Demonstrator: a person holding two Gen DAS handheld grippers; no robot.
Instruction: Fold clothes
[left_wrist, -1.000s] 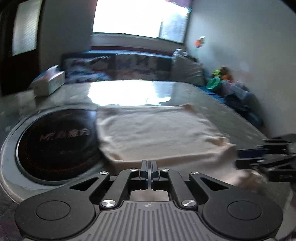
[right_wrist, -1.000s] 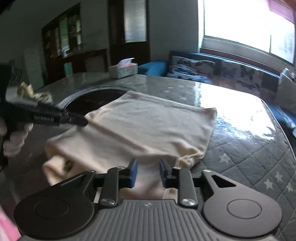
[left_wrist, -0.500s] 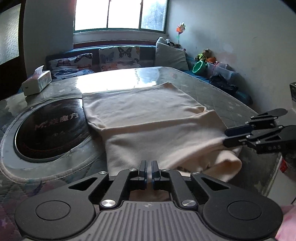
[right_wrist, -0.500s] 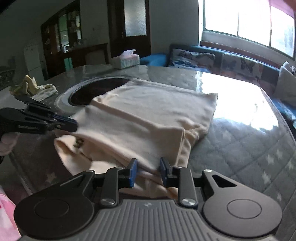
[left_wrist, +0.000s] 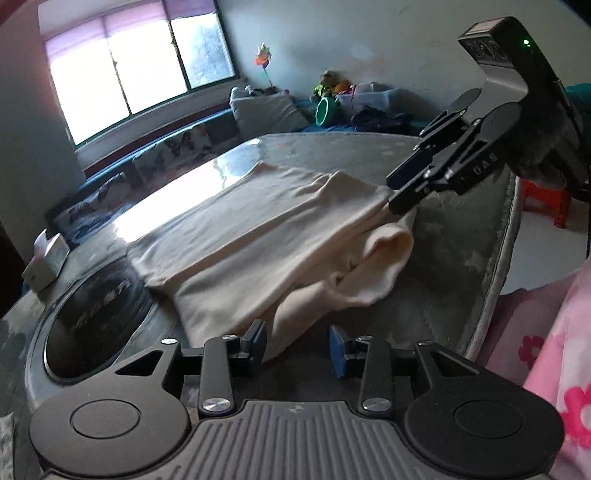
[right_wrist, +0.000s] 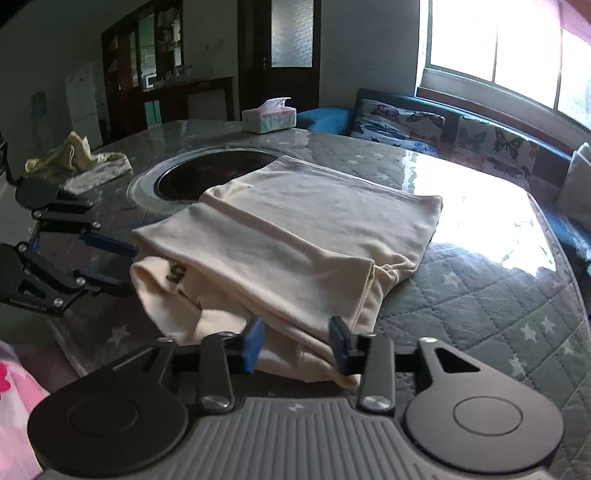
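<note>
A cream garment (left_wrist: 266, 236) lies folded on the grey quilted table (left_wrist: 454, 266), its thick near end bunched toward the table's edge. My left gripper (left_wrist: 298, 345) hovers at the garment's near corner. Its jaws are opening; the cloth's edge lies by the left pad and nothing is pinched. In the right wrist view the garment (right_wrist: 295, 236) fills the middle. My right gripper (right_wrist: 295, 347) has jaws opening too, with slack cloth lying between the pads, unpressed. Each gripper shows in the other's view: the right gripper (left_wrist: 397, 194) at the garment's far corner, the left gripper (right_wrist: 118, 262) beside its folded end.
A round black hob (right_wrist: 207, 173) is set into the table behind the garment. A tissue box (right_wrist: 269, 120) and a crumpled yellow cloth (right_wrist: 74, 158) sit farther back. A sofa with butterfly cushions (right_wrist: 406, 118) runs under the window. Pink flowered fabric (left_wrist: 554, 350) and a red stool (left_wrist: 543, 197) lie past the table's edge.
Both grippers' jaws have spread apart, the left from fully shut. The left gripper has rolled and shifted sideways along the garment's near end. The folded cloth now rests loose on the table.
</note>
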